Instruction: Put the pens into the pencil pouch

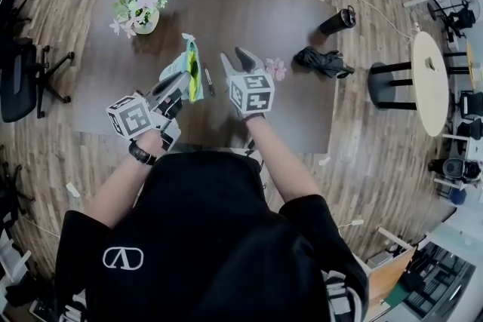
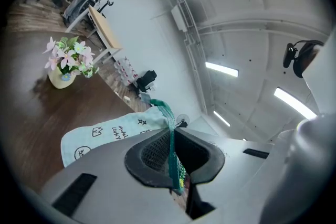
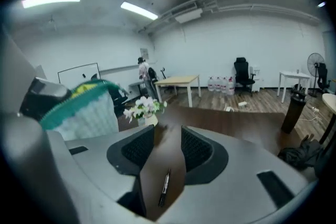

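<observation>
Desk [image 1: 226,4] is carrying an unpacked pen [image 3: 165,186] btwn right gripper's [image 3: 161,149] half-open, empty fingers; left gripper's [image 2: 176,165] fingers are clamping pencil pouch [image 2: 105,134].

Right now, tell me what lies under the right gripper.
A black pen lies on the brown table below the right gripper, showing between its open jaws, untouched. The gripper's grey body covers the table on both sides, so anything else there is hidden.
</observation>
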{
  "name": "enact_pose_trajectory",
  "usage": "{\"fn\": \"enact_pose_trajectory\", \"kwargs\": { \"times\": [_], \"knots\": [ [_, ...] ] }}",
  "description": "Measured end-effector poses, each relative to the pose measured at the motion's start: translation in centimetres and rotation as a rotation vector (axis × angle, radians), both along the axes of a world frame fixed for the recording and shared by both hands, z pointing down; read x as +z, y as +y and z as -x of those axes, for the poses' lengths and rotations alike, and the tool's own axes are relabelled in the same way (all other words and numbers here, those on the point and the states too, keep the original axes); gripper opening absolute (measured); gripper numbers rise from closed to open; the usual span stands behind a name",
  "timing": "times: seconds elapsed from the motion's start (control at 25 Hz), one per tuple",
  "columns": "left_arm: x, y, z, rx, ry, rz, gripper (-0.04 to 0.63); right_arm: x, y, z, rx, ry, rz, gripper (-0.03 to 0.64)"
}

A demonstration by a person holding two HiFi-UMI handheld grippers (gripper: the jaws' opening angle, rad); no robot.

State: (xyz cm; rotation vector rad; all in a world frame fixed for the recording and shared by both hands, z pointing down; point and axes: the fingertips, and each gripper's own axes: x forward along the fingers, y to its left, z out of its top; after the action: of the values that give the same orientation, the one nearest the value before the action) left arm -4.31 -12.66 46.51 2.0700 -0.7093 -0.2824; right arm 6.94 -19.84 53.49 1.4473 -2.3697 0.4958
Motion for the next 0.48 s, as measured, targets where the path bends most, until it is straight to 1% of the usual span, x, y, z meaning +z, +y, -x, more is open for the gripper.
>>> {"fn": "enact_pose_trajectory", "kwargs": {
  "times": [0.12, 0.2, 0.28, 0.4, 0.48],
  "knots": [
    [0.5, 0.3, 0.9, -0.021, 0.001, 0.015, 0.025, 6.7, -0.4, 2.4, -0.072, 0.086, 0.188, 0.155],
    [0.8, 0.6, 1.5, -0.034, 0.0, 0.025, 0.025, 11.2, -0.2, 3.8, -0.109, 0.116, 0.308, 0.155],
    [1.1, 0.8, 2.0, -0.047, -0.008, 0.036, 0.025, 15.3, 0.1, 4.4, -0.121, 0.145, 0.429, 0.153],
    [1.7, 1.0, 2.9, -0.068, -0.01, 0.05, 0.025, 20.1, 0.7, 4.7, -0.143, 0.213, 0.576, 0.15],
    [2.0, 1.0, 3.4, -0.077, -0.013, 0.052, 0.025, 22.6, 1.2, 4.8, -0.151, 0.239, 0.659, 0.148]
  ]
}}
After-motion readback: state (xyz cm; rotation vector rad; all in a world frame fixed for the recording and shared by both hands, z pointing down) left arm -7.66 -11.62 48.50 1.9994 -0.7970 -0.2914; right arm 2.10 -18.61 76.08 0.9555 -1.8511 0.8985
